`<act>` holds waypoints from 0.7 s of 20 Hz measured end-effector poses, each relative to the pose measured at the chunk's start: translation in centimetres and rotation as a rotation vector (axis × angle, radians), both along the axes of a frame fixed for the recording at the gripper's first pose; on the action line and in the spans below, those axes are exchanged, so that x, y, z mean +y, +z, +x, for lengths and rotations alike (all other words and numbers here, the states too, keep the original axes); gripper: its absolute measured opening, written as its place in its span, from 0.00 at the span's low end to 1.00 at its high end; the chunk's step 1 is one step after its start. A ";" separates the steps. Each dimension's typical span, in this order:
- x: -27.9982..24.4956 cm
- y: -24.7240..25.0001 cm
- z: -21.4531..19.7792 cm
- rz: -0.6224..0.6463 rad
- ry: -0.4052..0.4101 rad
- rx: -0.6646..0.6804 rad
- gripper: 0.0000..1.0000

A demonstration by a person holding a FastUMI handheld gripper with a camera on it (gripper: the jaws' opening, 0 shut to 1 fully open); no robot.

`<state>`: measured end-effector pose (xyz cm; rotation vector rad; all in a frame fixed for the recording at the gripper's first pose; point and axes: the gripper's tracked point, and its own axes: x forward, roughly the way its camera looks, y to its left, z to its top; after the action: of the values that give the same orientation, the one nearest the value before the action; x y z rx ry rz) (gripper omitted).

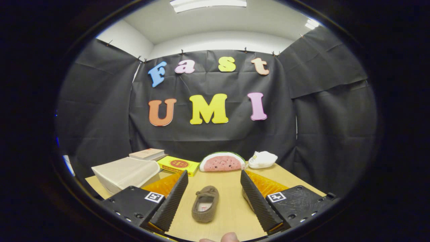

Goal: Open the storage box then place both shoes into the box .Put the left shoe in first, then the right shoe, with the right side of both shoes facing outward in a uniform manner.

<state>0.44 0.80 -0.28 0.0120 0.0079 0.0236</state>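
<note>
A brown slipper-like shoe (205,203) lies on the wooden table (228,215), toe pointing away, in the gap between my two fingers. My gripper (213,173) is open wide and touches nothing. A pale sliver of something (246,198) peeks out from behind the right finger (257,200); I cannot tell whether it is the second shoe. The whitish storage box (126,173) stands to the left, just beyond the left finger (171,200), and looks closed.
Behind the storage box lies a book (147,154). A flat yellow box (178,164), a watermelon-slice plush (221,162) and a white plush (262,159) line the table's far edge. A person's fingertip (230,237) shows below the fingers.
</note>
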 end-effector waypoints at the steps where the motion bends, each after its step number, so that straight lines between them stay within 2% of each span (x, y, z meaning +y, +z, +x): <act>1: 0.1 -0.1 0.0 0.001 0.003 0.004 0.95; 4: 0.5 -0.1 0.1 0.007 0.016 0.003 0.95; 8: 2.6 0.4 1.0 0.024 0.073 -0.013 0.96; 10: 4.3 0.2 1.8 0.034 0.122 -0.008 0.96; 14: 9.4 -0.6 3.4 0.081 0.268 0.014 0.95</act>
<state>3.87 10.19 -0.92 0.0922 0.0223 0.2918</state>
